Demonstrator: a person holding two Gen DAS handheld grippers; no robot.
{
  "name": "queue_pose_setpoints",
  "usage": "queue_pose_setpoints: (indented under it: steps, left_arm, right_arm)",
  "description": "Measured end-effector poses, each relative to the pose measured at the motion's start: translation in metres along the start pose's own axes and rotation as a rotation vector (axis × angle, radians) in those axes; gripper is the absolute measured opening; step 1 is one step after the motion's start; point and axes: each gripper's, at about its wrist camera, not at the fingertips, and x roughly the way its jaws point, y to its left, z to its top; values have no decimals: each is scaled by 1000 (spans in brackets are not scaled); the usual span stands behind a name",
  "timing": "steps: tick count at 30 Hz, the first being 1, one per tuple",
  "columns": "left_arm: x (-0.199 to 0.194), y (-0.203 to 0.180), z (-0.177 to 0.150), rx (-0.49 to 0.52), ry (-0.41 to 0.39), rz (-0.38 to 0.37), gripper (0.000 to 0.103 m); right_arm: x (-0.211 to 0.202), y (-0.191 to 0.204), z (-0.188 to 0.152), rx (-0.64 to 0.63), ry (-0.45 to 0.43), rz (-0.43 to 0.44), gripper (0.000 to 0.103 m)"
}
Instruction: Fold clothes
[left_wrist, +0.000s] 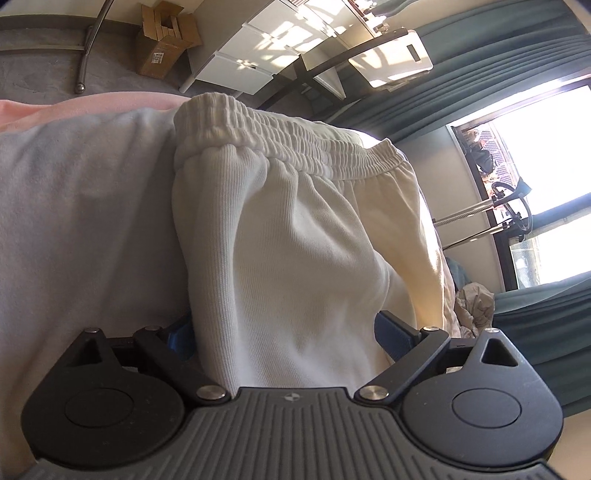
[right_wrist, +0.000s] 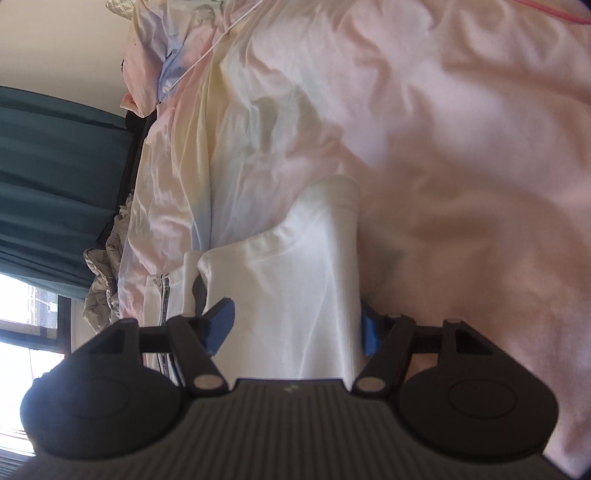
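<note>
White ribbed sweat shorts (left_wrist: 295, 221) with an elastic waistband (left_wrist: 280, 140) lie on the pastel bed cover (left_wrist: 81, 206). My left gripper (left_wrist: 284, 336) has its blue-padded fingers spread wide, and a thick fold of the shorts fills the gap between them. In the right wrist view the same white fabric (right_wrist: 291, 288) runs between the fingers of my right gripper (right_wrist: 295, 328), which also stand wide apart around it. Both fingertips are partly hidden by cloth. Whether the pads press the cloth does not show.
The rumpled pink and pastel bed cover (right_wrist: 443, 147) fills the right view. A white zipped garment (right_wrist: 162, 291) lies at its left edge. Teal curtains (left_wrist: 480, 74), a bright window (left_wrist: 535, 166), white drawers (left_wrist: 251, 48) and a cardboard box (left_wrist: 166, 40) stand beyond the bed.
</note>
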Motion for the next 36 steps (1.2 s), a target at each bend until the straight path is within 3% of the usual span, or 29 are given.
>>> queue_pose_setpoints:
  steps: [2,4,5,6,9,13,17,22,30,36]
  left_arm:
    - [2,-1,-1,-3,-3,-15,82]
    - [4,-1,-1,-20,-11,-19,74]
    - [4,-1,-1,-21,-20,-21,62]
    - [3,-1,-2,-19,-30,-25,44]
    - [-2,-5,-5,-4,-70,-47,12]
    - [-18,-19,-8,49,-148,-109,9]
    - [-30,-41,1,31,-168,-162,8]
    - [-14,-104,27,92,-179,-188,8]
    - [88,-219,60,208,-190,-152,8]
    - [204,-279,75,245,-157,-86,8]
  right_arm:
    - [3,2,0,-6,2,1,56]
    - [5,2,2,-2,2,3,25]
    - [7,2,3,0,2,3,18]
    - [7,3,4,-1,-3,8,3]
    - [-7,13,4,-59,-65,67,3]
    - [-21,33,2,-130,-115,139,3]
    - [-23,54,6,-151,-123,183,3]
    - [-25,83,11,-178,-132,238,3]
    - [51,197,13,-294,-117,290,3]
    - [150,265,-4,-399,-99,249,3]
